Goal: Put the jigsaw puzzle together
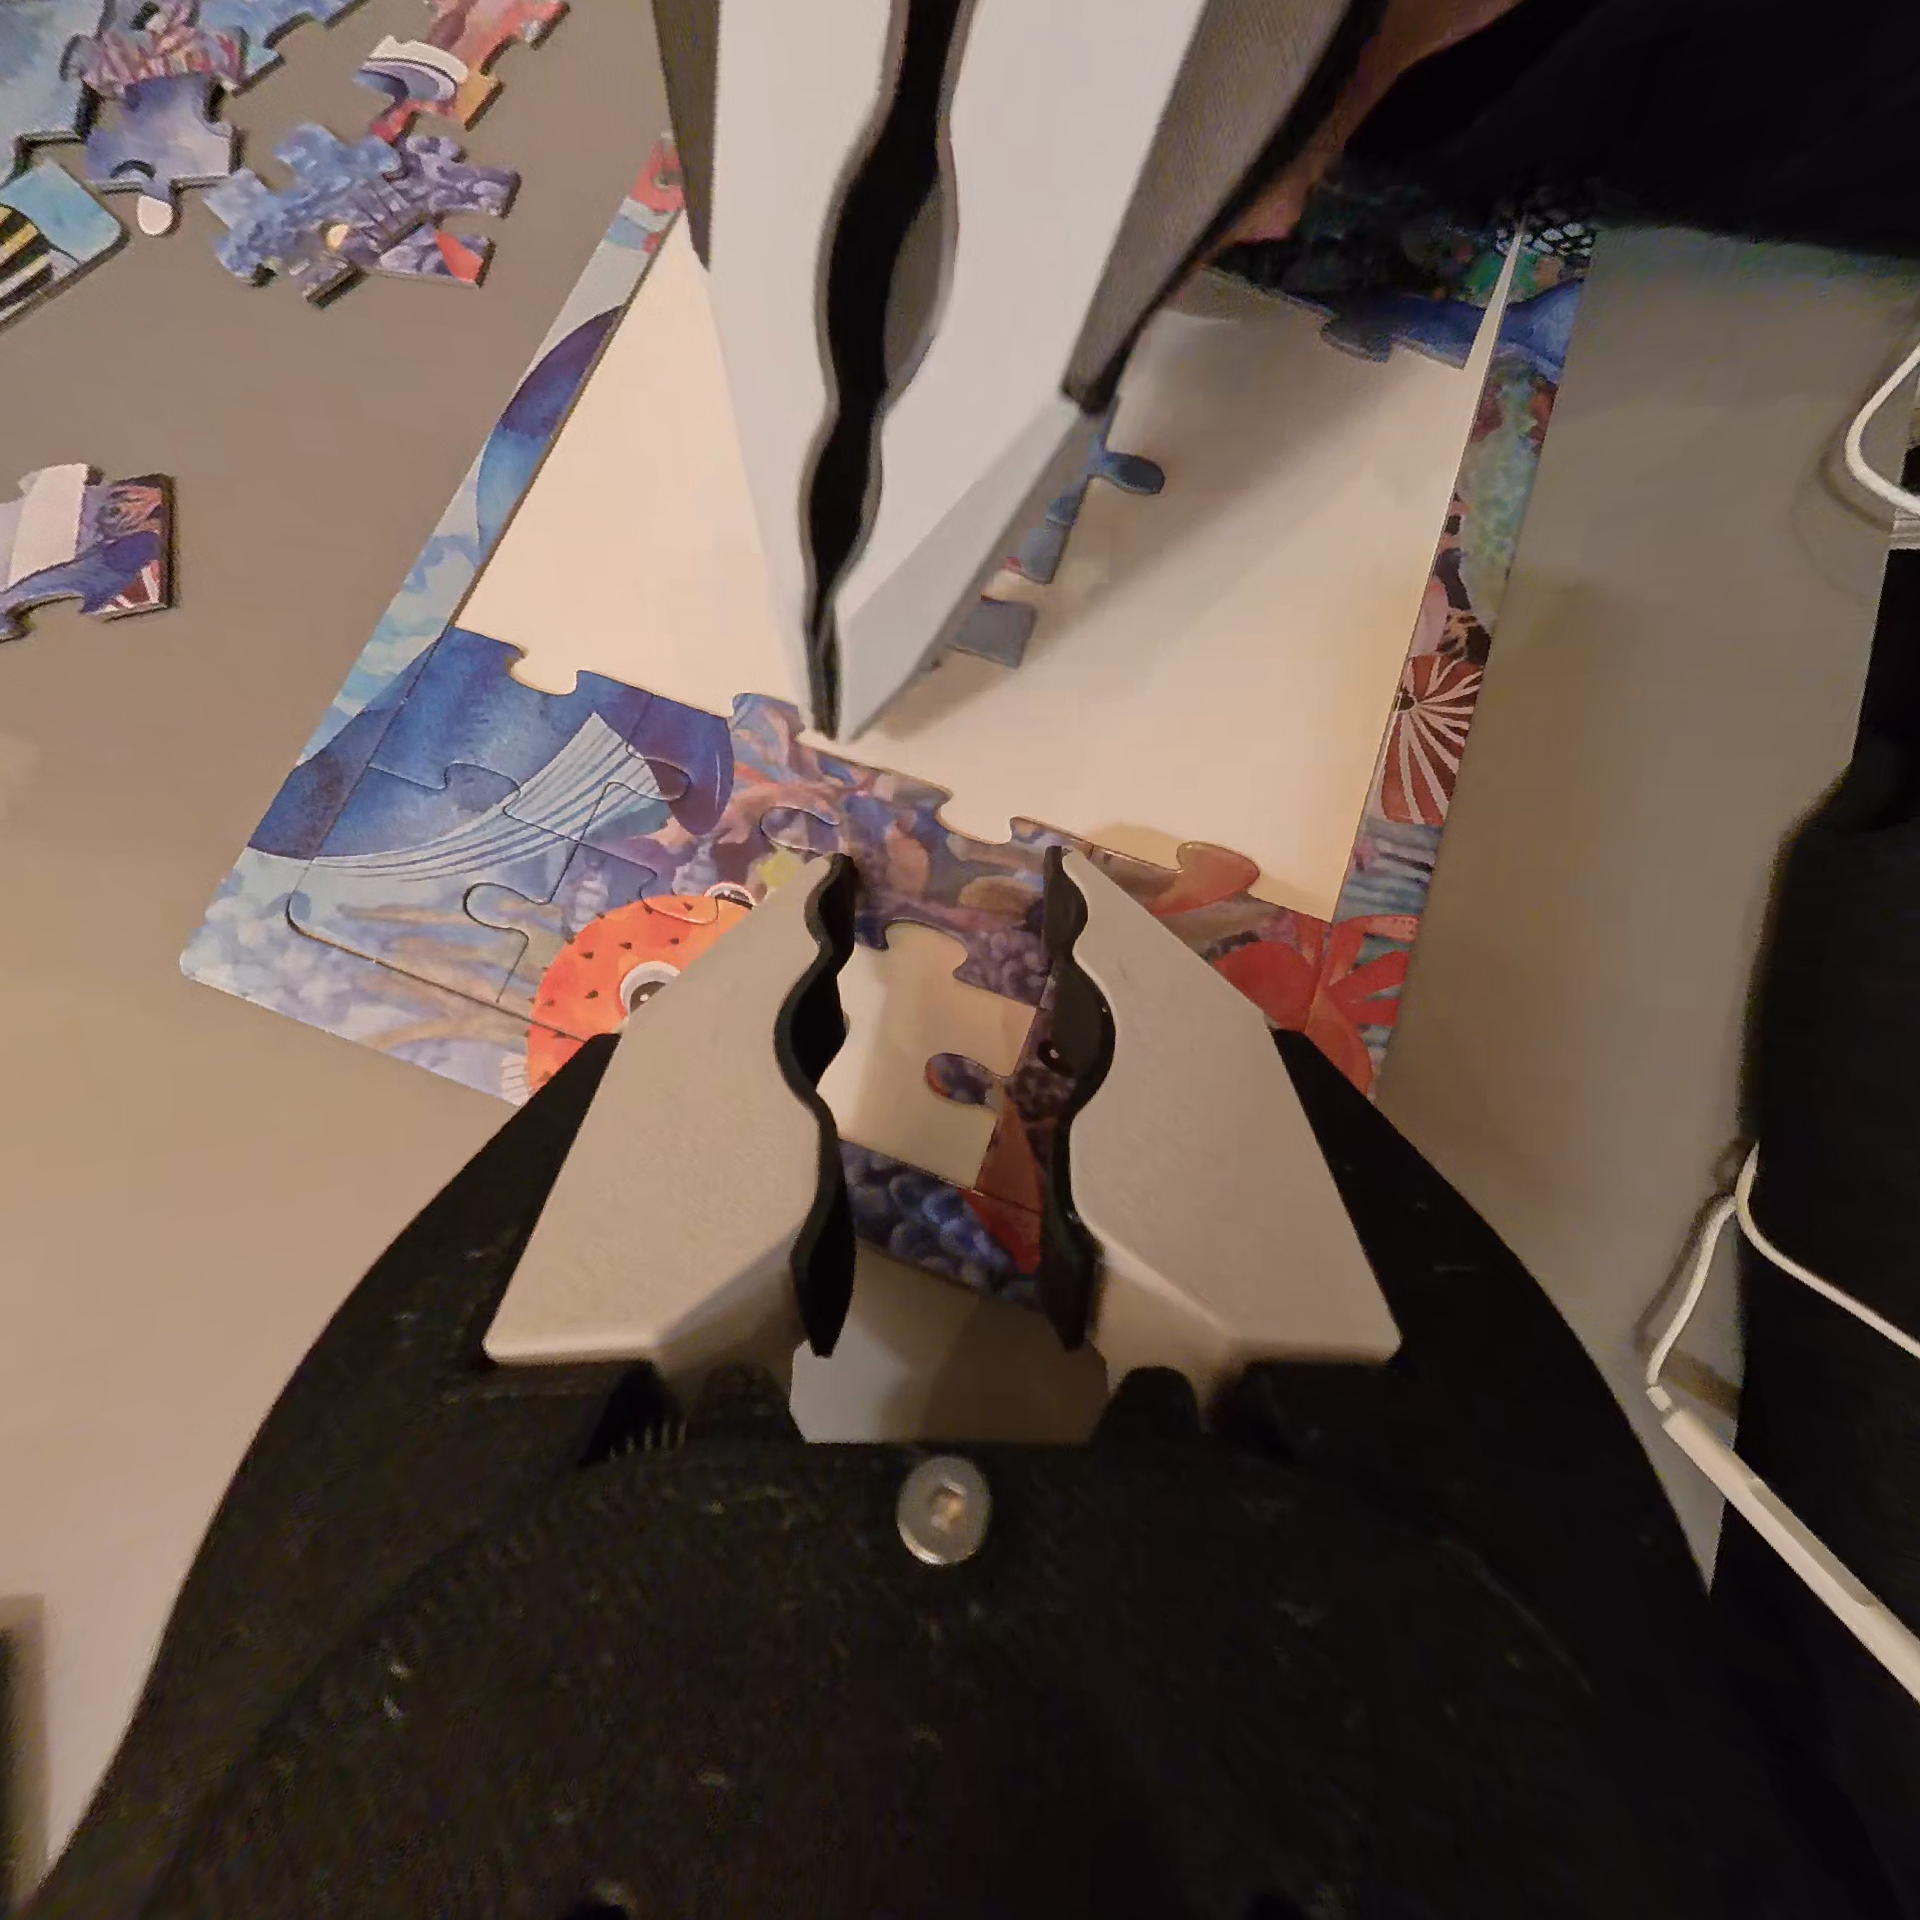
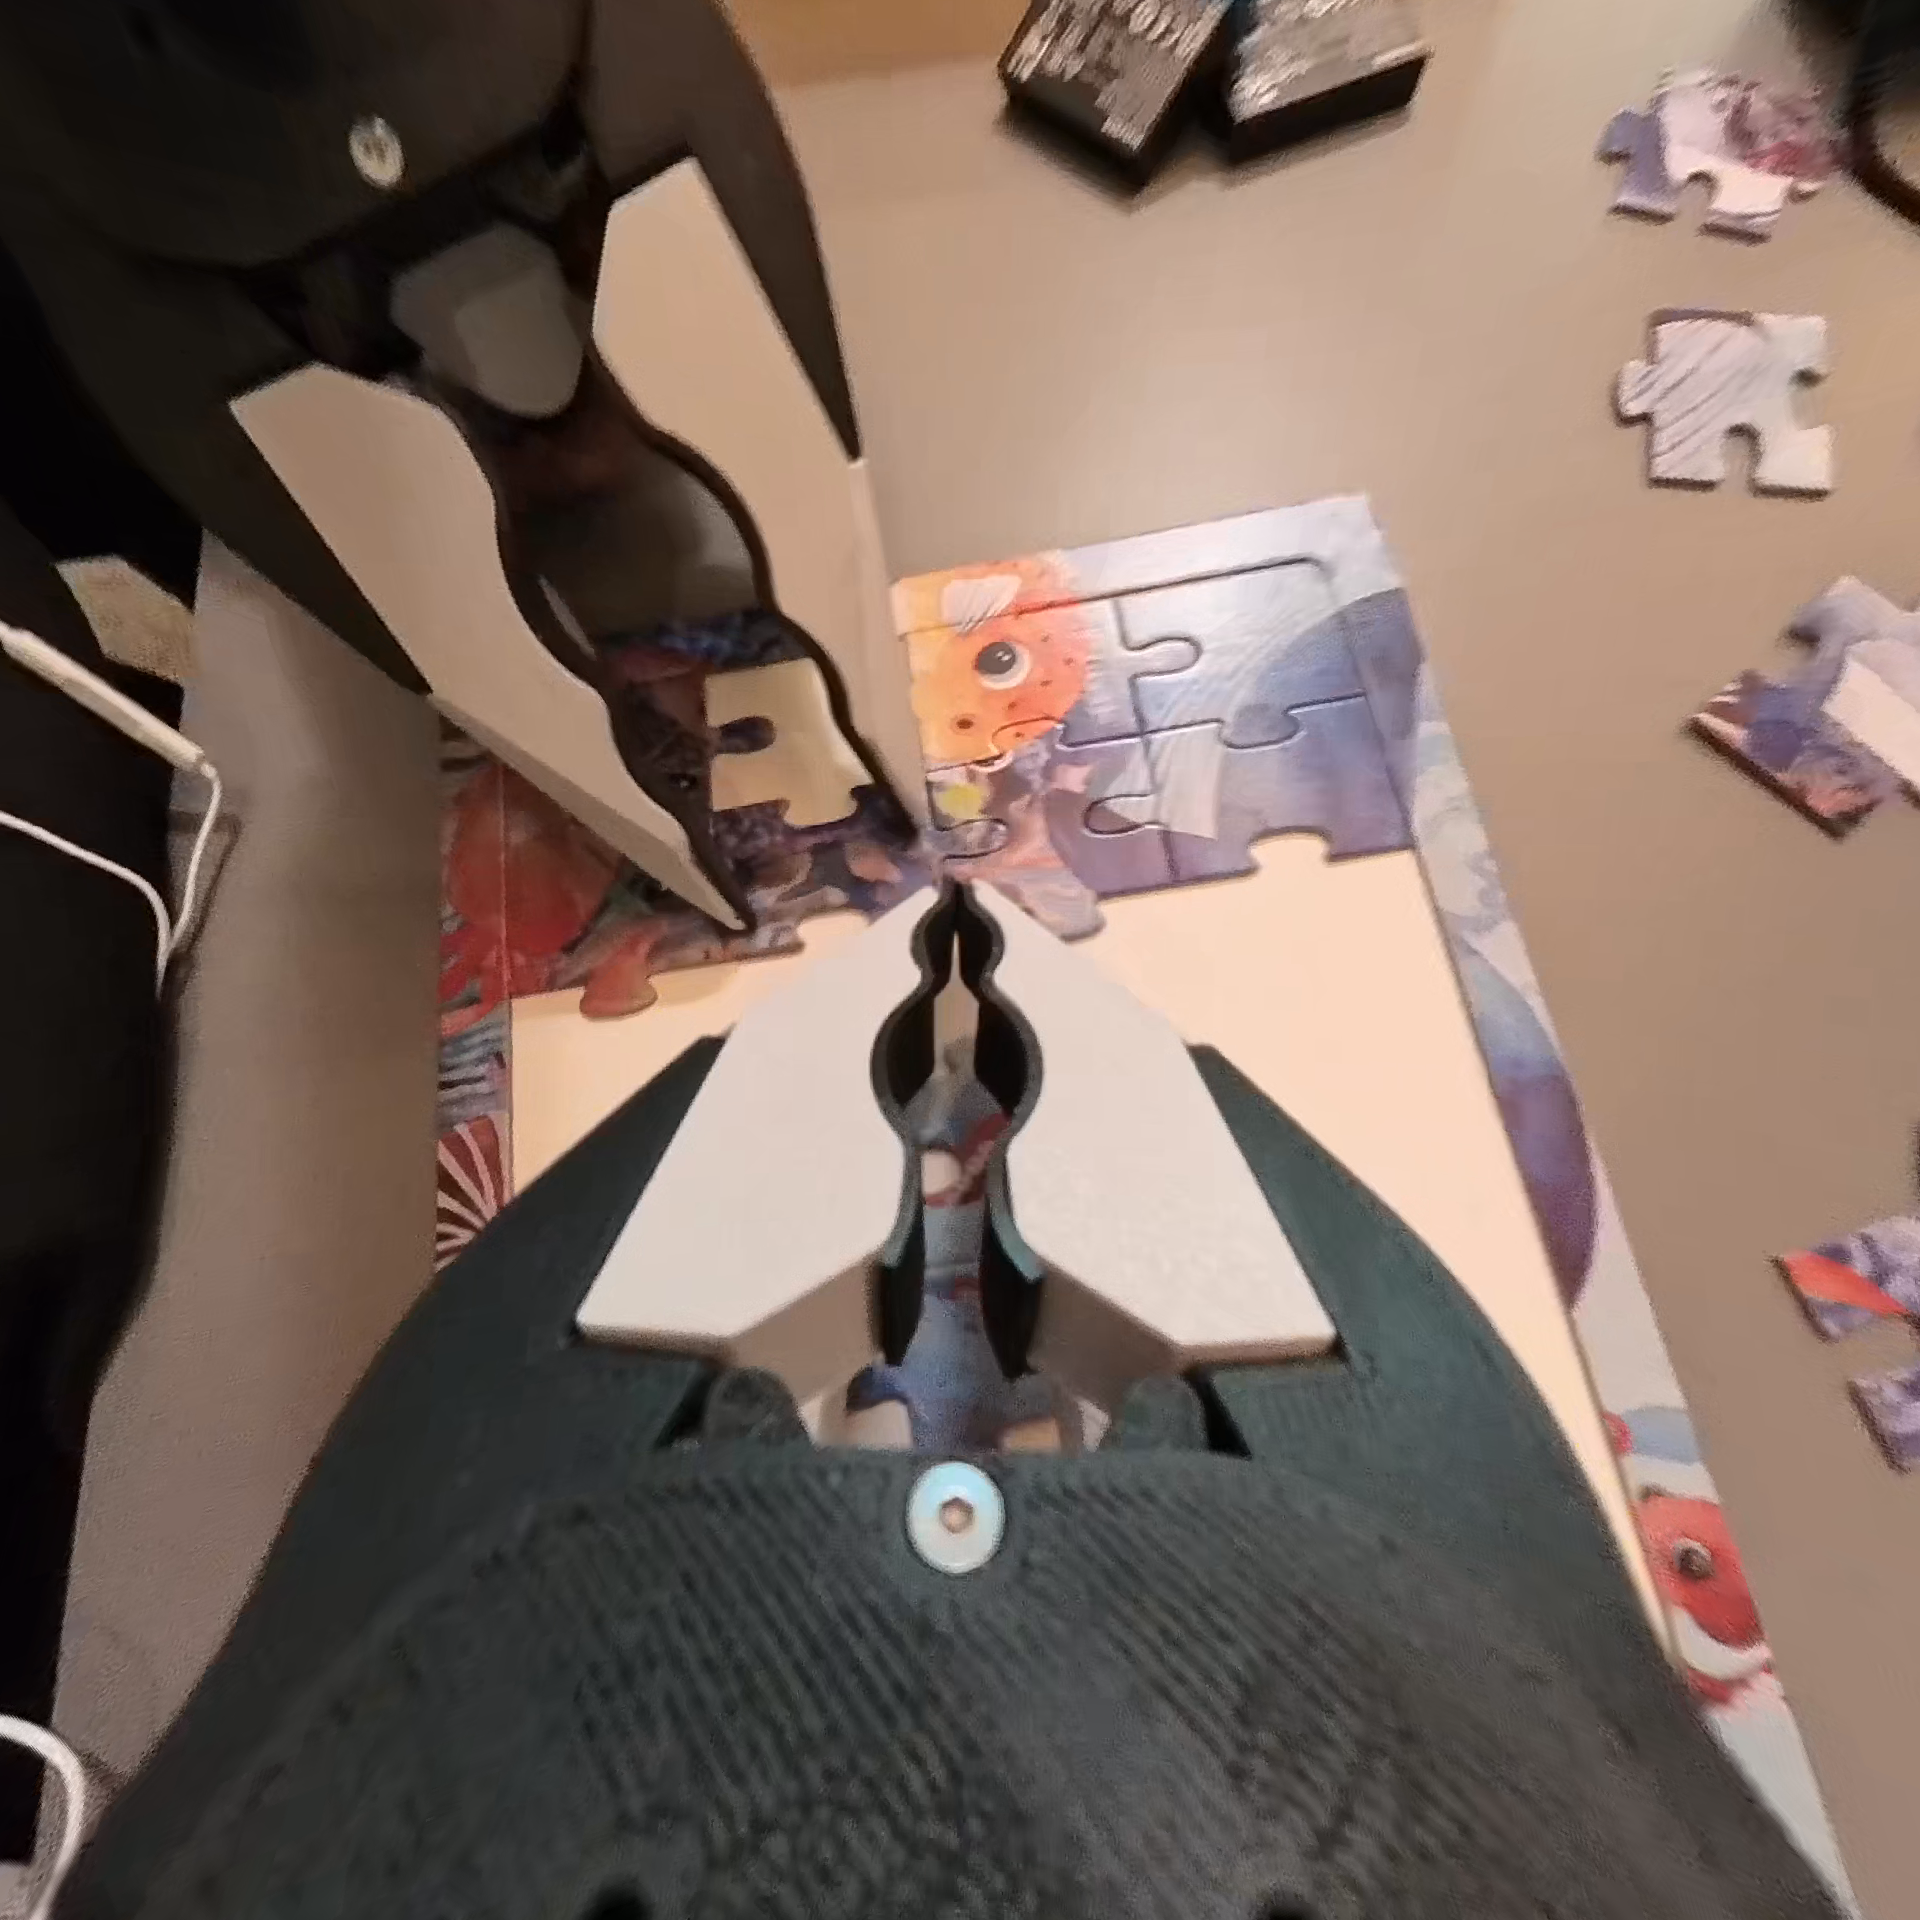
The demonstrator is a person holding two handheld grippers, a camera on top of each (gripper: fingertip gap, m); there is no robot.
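Note:
The puzzle tray has a cream floor and a coloured sea-life border. Joined pieces with an orange pufferfish and a blue whale fill its near end; they also show in the right wrist view. My left gripper is open and empty, low over an empty slot among the joined pieces. My right gripper is shut, its tip touching the edge of the joined pieces; in the left wrist view it comes down from above. The left gripper stands just beyond it.
Loose pieces lie on the grey table beside the tray. More joined pieces sit at the tray's far end. Two black boxes stand farther off. A white cable runs along the tray's other side. Only a small space, under 4 cm, lies between the two pairs of fingers.

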